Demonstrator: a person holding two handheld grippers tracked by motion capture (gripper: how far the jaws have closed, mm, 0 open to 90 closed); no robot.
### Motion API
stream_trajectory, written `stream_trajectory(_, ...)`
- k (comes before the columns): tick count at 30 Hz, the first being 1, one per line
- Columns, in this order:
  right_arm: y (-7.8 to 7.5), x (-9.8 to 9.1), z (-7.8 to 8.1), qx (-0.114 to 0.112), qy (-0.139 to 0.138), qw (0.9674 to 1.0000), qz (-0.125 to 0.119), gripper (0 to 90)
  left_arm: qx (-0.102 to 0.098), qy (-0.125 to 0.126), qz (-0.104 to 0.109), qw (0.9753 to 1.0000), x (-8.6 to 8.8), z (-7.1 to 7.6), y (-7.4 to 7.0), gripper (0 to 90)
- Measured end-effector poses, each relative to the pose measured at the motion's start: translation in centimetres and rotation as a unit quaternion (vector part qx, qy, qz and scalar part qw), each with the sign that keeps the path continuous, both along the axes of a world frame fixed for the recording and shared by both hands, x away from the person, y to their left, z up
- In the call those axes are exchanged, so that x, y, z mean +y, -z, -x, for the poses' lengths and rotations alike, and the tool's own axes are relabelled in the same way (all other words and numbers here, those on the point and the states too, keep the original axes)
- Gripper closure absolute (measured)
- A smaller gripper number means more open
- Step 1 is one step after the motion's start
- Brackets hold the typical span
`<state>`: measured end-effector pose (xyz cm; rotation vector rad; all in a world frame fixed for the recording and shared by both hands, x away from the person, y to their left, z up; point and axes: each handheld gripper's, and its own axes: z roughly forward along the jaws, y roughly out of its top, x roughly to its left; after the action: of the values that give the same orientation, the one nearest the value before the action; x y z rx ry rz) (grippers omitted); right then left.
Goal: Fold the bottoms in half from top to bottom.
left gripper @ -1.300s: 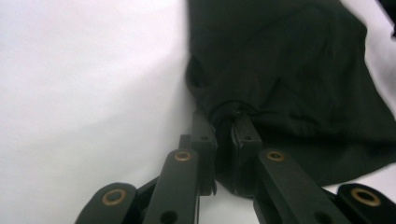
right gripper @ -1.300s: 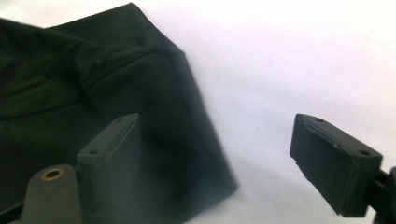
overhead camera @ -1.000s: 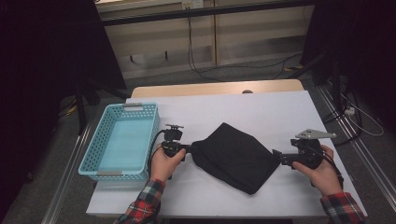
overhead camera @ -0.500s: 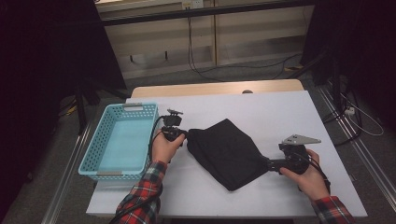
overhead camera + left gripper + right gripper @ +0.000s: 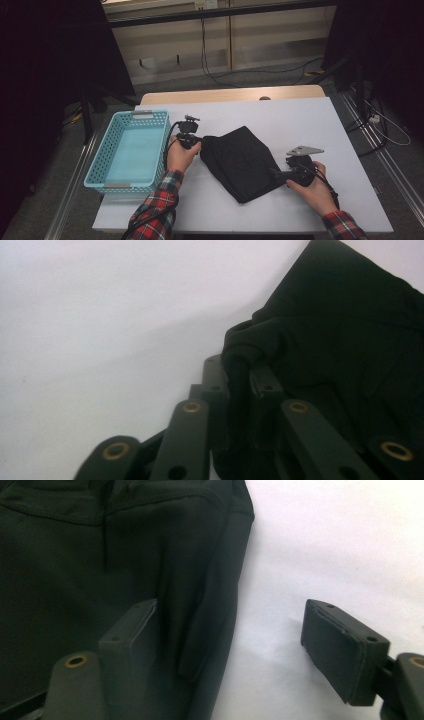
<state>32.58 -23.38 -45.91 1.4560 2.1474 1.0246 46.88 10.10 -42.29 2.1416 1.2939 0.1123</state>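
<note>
A black garment (image 5: 240, 160) lies crumpled in the middle of the white table (image 5: 300, 120). My left gripper (image 5: 201, 145) is at its upper left corner. In the left gripper view a rolled fold of the garment (image 5: 350, 330) sits pinched between the close-set jaws of my left gripper (image 5: 237, 372), which have just been opening slightly. My right gripper (image 5: 275, 175) is at the garment's lower right edge. In the right gripper view my right gripper (image 5: 232, 612) is wide; its jaws have just been closing. One finger (image 5: 132, 630) rests over the garment (image 5: 75, 555), the other over bare table.
A light blue plastic basket (image 5: 107, 165) stands at the table's left side, close to my left hand. The far half of the table and its right side are bare white. Cables run across the floor beyond the table.
My left gripper has moved away from the person with the garment's corner. My right gripper has slid left to the garment's edge. The garment is now bunched narrower.
</note>
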Motion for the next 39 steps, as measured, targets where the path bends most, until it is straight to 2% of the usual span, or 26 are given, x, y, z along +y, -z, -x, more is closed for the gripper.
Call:
stream_trajectory(2,0.0,0.0,0.2,-0.002,0.004,1.0000,0.006,28.8,-0.005,-0.005,-0.001,1.0000,0.1,0.2,0.0,65.2)
stream_trajectory(4,0.0,0.3,0.3,-0.004,0.003,0.9999,0.011,33.4,-0.016,-0.017,0.001,0.9997,0.4,0.5,-0.3,49.3)
stream_trajectory(7,0.0,0.3,0.7,-0.006,0.003,1.0000,0.002,37.9,-0.012,-0.009,-0.003,0.9999,0.5,1.1,-0.5,42.6)
stream_trajectory(9,0.0,0.5,0.9,-0.005,0.013,0.9999,0.003,40.2,-0.017,-0.013,-0.010,0.9997,0.5,1.5,-0.5,32.2)
stream_trajectory(12,0.0,0.9,1.3,-0.006,0.014,0.9999,-0.005,55.7,-0.018,-0.017,0.001,0.9997,0.9,2.0,-0.4,27.4)
stream_trajectory(13,0.0,0.9,1.3,-0.006,0.014,0.9999,-0.005,55.7,-0.018,-0.017,0.001,0.9997,0.9,2.0,-0.4,24.6)
stream_trajectory(14,0.1,1.1,1.5,-0.006,0.016,0.9997,-0.017,63.1,-0.024,-0.024,0.007,0.9994,1.2,2.3,-0.2,23.0)
stream_trajectory(17,0.1,1.4,1.7,-0.004,0.020,0.9995,-0.023,72.0,-0.014,-0.027,0.007,0.9995,1.5,2.4,-0.1,19.1)
stream_trajectory(18,0.1,1.6,1.7,-0.002,0.020,0.9994,-0.028,77.6,-0.016,-0.030,0.012,0.9993,1.6,2.5,-0.2,17.8)
stream_trajectory(19,0.1,1.7,1.7,-0.001,0.019,0.9993,-0.031,78.5,-0.017,-0.031,0.013,0.9993,1.7,2.5,-0.3,17.0)
stream_trajectory(22,0.0,2.0,1.8,-0.008,0.017,0.9996,-0.019,79.7,-0.020,-0.027,0.015,0.9993,1.6,2.8,-0.5,16.9)
stream_trajectory(27,-0.1,2.1,2.0,-0.011,0.009,0.9997,-0.022,80.3,-0.021,-0.016,0.014,0.9995,1.5,3.1,-0.6,16.8)
stream_trajectory(28,-0.2,2.2,2.2,-0.006,-0.001,0.9996,-0.028,80.4,-0.023,-0.016,0.013,0.9995,1.5,3.1,-0.7,16.8)
stream_trajectory(39,-0.7,5.0,4.2,0.000,-0.065,0.9974,-0.030,79.2,-0.020,-0.022,0.010,0.9995,1.7,3.3,-0.6,15.4)
